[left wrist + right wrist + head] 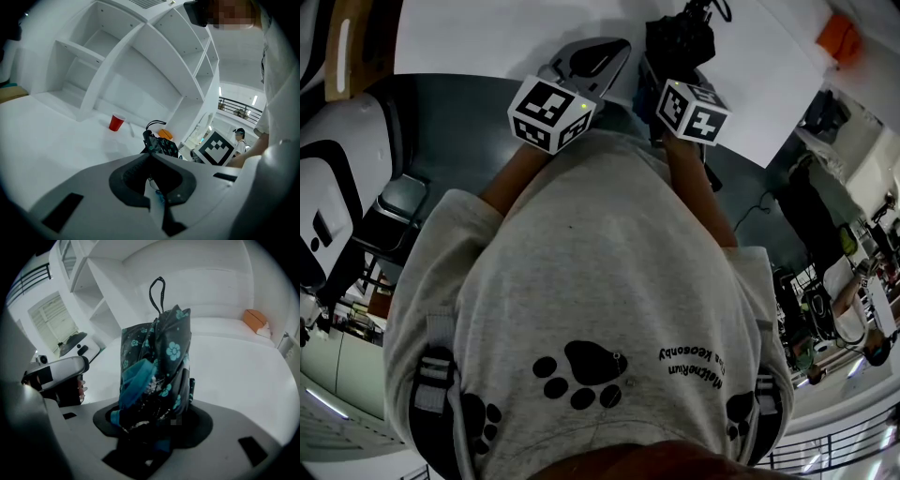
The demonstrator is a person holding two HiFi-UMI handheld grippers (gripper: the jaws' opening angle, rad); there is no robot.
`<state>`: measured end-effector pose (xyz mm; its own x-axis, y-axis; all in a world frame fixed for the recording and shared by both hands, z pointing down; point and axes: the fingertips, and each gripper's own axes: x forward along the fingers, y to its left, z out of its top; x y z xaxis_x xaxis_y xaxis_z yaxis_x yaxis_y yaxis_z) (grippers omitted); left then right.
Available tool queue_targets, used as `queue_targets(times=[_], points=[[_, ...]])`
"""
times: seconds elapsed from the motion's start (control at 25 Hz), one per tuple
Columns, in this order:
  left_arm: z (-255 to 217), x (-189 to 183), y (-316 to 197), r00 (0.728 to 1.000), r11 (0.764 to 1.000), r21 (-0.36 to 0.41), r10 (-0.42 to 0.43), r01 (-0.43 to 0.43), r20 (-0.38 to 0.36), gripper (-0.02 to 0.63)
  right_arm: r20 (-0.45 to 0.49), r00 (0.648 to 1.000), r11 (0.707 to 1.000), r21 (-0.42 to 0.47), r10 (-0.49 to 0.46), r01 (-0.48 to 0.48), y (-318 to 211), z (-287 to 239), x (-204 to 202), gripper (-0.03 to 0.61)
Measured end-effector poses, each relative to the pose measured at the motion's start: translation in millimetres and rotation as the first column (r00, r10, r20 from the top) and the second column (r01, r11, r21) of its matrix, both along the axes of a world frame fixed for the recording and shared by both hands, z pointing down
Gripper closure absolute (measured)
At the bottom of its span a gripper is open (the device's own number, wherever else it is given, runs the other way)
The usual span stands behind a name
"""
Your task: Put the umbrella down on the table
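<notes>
A folded dark umbrella [159, 362] with teal flowers sticks out from between the jaws of my right gripper [152, 423], which is shut on it. Its black wrist loop [157, 291] points away over the white table [234, 371]. In the head view the umbrella [680, 42] is a dark bundle ahead of the right gripper's marker cube [694, 111]. My left gripper [600, 56] hangs just left of it, with its jaws together and nothing in them. From the left gripper view the umbrella [161, 145] shows just beyond the jaw tips. Whether it touches the table is hidden.
A red cup [116, 123] stands on the table near tall white shelving [140, 70]. An orange object [255, 319] lies at the table's far side. A person [240, 137] stands far off. Chairs and clutter [394, 206] sit on the floor around me.
</notes>
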<state>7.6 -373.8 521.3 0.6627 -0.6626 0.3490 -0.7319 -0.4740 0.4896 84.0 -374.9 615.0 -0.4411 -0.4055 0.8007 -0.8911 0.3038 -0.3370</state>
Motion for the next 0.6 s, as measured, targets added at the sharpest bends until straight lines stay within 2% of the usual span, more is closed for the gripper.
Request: queue_targets(times=[0.6], points=[[22,5,-6,1.0,0.999,-0.046,0.027,-0.027,0.003,0.595,-0.013,1.0,0.999,-0.048,0.006,-0.006,-6,14,-2,0.314]])
